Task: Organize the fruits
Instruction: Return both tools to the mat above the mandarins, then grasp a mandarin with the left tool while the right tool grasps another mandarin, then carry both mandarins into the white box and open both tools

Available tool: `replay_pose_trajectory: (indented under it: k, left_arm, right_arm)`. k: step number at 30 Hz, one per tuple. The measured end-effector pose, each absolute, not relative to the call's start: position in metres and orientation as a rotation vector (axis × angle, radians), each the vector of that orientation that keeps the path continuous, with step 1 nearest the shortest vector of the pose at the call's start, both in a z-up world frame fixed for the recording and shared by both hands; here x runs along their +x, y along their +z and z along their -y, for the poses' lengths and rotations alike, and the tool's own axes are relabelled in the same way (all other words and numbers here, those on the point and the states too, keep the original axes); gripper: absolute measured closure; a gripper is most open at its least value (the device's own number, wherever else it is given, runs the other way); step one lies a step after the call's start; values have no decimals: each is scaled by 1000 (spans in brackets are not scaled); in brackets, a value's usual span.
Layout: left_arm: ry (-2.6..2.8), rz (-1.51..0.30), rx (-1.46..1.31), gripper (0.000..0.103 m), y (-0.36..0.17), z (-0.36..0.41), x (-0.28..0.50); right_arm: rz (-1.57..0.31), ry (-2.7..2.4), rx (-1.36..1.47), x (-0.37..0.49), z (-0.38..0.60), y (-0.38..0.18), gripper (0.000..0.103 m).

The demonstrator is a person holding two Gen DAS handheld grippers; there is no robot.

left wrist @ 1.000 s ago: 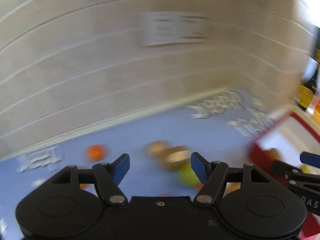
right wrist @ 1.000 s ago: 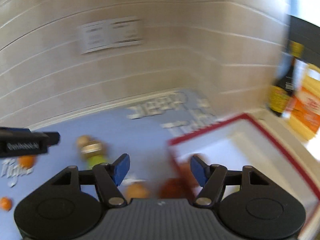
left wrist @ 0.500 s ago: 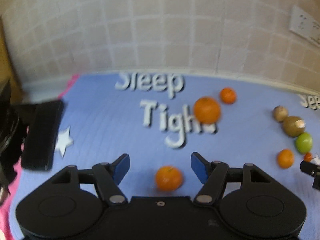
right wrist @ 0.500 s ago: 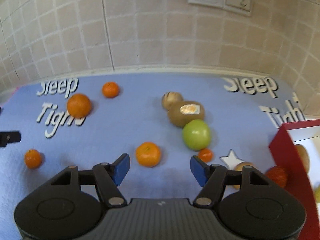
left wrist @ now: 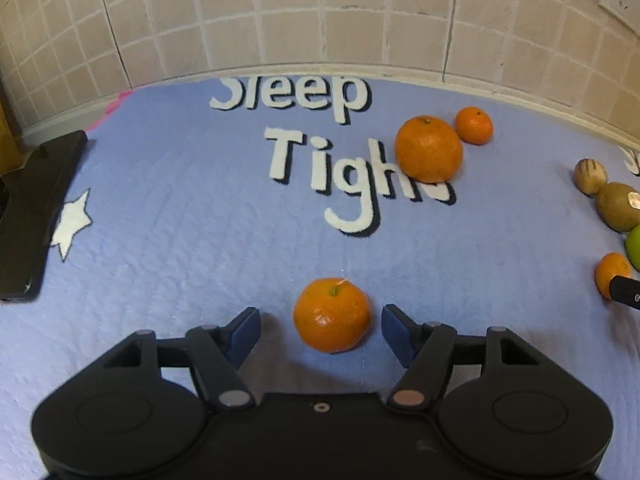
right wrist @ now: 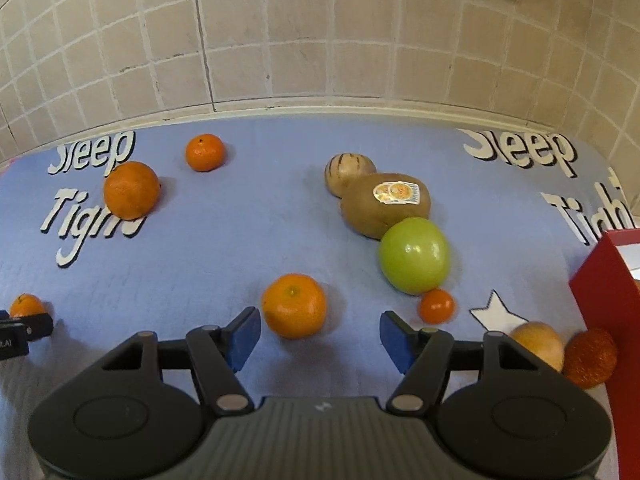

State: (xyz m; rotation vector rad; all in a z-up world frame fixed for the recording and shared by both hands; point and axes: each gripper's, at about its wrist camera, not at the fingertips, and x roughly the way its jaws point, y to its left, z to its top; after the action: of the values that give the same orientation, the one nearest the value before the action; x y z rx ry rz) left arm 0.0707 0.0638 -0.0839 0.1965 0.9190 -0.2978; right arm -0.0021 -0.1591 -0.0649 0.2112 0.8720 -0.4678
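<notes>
Fruits lie scattered on a blue mat [left wrist: 200,240]. My left gripper [left wrist: 320,330] is open, with a mandarin [left wrist: 331,314] on the mat between its blue fingertips, untouched. My right gripper [right wrist: 320,332] is open; a mandarin [right wrist: 293,305] lies just ahead, left of centre. A large orange [left wrist: 428,149] and a small one [left wrist: 474,125] lie farther back; they also show in the right wrist view, large orange [right wrist: 131,189], small one [right wrist: 204,152]. A kiwi [right wrist: 385,204], a green apple [right wrist: 414,255], a striped fruit [right wrist: 349,168] and a tiny orange [right wrist: 436,305] lie to the right.
A red box [right wrist: 612,304] stands at the right edge, with a pale fruit [right wrist: 538,344] and a red fruit [right wrist: 591,356] against it. A black object [left wrist: 32,216] lies at the mat's left edge. A tiled wall [right wrist: 320,40] runs behind the mat.
Both grippers swung left from the red box and dropped toward the mat. The left now has a mandarin between its fingers; the right has closed in on another mandarin.
</notes>
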Motion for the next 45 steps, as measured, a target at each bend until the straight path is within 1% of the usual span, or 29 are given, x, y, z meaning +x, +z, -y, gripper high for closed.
replay_pose_trajectory:
  k: [7,11,12,13,14,17,19,22,23,34,45]
  left_arm:
    - [-261,-911,240,24,-87,-49,75]
    - [-257,-910,246,28,-87,-45,78]
    - [-259,-911,246,32,-87,-45,78]
    - [-262,-912,247,34,-87,-44,78]
    - [-266,-912,248,41,-87,-43,78]
    - [-254,-904,270,54,-85,-37,76]
    - [-247,-901,290,55,-84,-33,75]
    - [-251,-906,283,55,-80,-31,74]
    - [-259,-911,276,55,-78,-30,73]
    - [-314,-889,287,55,-55,-4,59]
    - [-424,-846,304,55,-28,44,38]
  right_arm:
    - [-888,-478,208,15,162,-73,37]
    - [-896,-477,214,21,162,-76,39]
    - [-899,-476,214,22,161,-77,40]
    - [-901,-476,213,23,161,-78,40]
    - [-903,-477,211,24,160,-79,40]
    - [-902,-483,205,26,160,-80,43]
    - [-902,-484,201,27,159,-80,47]
    - [-897,-472,200,28,158,-79,57]
    - [-895,-469,196,28,157,-78,62]
    - [-875,-465,206,17,159,-69,62]
    - [-777,-533,234,-18,181,-25,62]
